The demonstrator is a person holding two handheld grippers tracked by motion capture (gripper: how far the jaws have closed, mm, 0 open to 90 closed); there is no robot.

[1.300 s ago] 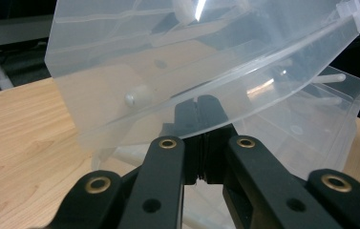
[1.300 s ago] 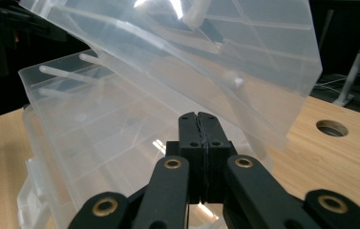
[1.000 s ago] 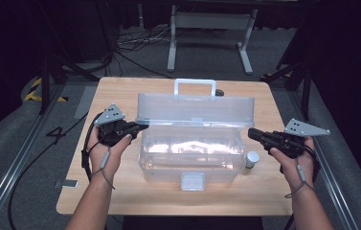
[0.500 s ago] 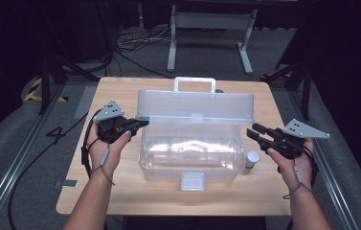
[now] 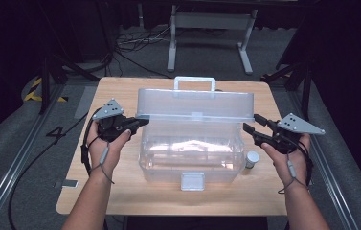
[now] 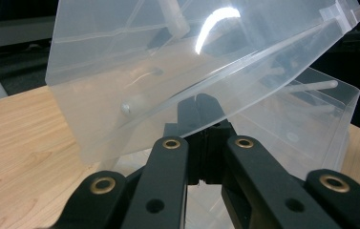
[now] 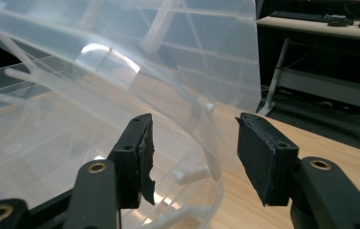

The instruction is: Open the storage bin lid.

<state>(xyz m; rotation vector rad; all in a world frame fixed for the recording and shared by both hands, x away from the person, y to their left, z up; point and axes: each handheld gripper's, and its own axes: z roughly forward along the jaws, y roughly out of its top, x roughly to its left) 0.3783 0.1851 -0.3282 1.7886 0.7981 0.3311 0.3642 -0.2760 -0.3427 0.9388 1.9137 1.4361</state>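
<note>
A clear plastic box [image 5: 192, 158] stands mid-table with its lid [image 5: 195, 103] raised and the handle [image 5: 195, 81] on top. My left gripper [image 5: 140, 122] is shut, its tips against the lid's lower left corner. In the left gripper view the lid's rim [image 6: 244, 76] crosses over the closed left gripper [image 6: 199, 102], with the box base [image 6: 311, 119] behind. My right gripper [image 5: 252, 123] has just been opening. In the right gripper view the lid's right edge [image 7: 201, 119] lies between the spread jaws of the right gripper [image 7: 194, 152], and the pads [image 7: 259, 157] do not touch it.
A small round capped jar [image 5: 252, 159] sits on the wooden table [image 5: 120, 191] just right of the box, below my right hand. A latch [image 5: 192, 181] hangs at the box front. A metal stand [image 5: 207, 28] and cables lie on the floor beyond.
The right gripper's jaws have spread apart and come off the lid's right edge. The left gripper and the raised lid have stayed put.
</note>
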